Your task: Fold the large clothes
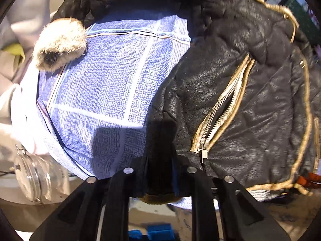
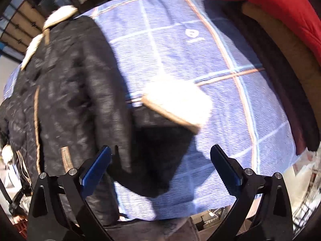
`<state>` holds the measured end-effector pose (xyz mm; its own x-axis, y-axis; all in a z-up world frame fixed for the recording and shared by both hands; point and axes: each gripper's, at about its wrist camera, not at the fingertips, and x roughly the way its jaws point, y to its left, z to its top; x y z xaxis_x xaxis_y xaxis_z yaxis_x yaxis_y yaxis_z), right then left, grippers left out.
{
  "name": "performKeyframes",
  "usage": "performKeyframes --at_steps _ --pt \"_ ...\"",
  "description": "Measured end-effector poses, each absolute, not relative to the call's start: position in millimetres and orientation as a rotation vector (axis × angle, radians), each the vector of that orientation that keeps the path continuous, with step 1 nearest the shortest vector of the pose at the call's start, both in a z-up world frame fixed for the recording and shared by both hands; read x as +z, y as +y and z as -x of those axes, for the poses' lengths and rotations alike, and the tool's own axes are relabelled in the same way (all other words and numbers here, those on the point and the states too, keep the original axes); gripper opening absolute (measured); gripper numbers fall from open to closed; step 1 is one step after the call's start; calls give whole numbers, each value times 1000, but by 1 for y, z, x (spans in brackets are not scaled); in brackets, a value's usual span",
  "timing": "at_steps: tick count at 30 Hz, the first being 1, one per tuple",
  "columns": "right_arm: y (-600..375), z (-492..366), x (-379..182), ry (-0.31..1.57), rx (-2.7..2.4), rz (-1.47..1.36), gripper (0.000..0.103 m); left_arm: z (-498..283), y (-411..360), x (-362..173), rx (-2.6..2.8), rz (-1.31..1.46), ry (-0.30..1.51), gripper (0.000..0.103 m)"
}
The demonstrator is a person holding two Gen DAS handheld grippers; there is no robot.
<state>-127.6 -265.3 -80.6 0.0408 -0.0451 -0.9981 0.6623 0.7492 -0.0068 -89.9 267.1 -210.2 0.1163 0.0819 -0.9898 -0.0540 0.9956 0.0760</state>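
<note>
Black quilted jacket with tan piping and fur cuffs sprawls on blue checked cloth, left gripper pinching its hem, right gripper gaping, empty, above a sleeve.

jacket: black, tan piping | fur cuff: cream, 12 o'clock of right pads | cloth: blue, pale grid, orange lines | cushion: red, 1 o'clock | pads: blue

We can't see the left tongs' pads, buried in the black jacket's hem; right view's blurry.
</note>
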Motion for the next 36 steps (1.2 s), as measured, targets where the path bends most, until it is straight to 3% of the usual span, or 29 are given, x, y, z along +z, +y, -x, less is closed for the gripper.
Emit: performKeyframes --at_steps 3,6,8,10,14,17,19,22,29,32,35,36 --pt "-290 146 -79 1405 -656 -610 97 87 258 -214 164 -68 1458 38" --pt "-312 164 -85 1389 -728 -708 97 83 271 -203 224 -38 1443 64" --pt "-325 176 -94 1371 -751 -822 97 83 287 -188 247 11 1399 65" --pt "-330 184 -106 1356 -727 -948 97 86 302 -170 295 31 1345 75" --pt "-313 178 -139 1383 -660 -1076 96 71 325 -144 337 81 1286 77" --pt "-298 171 -164 1411 -624 -1145 79 49 320 -127 315 112 1262 78" --pt "-289 166 -172 1409 -589 -1185 28 46 299 -119 282 111 1251 79" --pt "-290 158 -150 1345 -584 -1132 15 36 264 -115 212 91 1243 79" --pt "-369 193 5 995 -947 -697 11 15 209 -117 70 41 1244 79" --pt "-407 214 39 924 -962 -694 11 2 199 -117 43 26 1238 79" --pt "-412 222 15 963 -952 -807 22 -10 192 -115 22 26 1230 79" --pt "-408 225 4 980 -951 -851 32 -13 191 -114 19 24 1227 79"
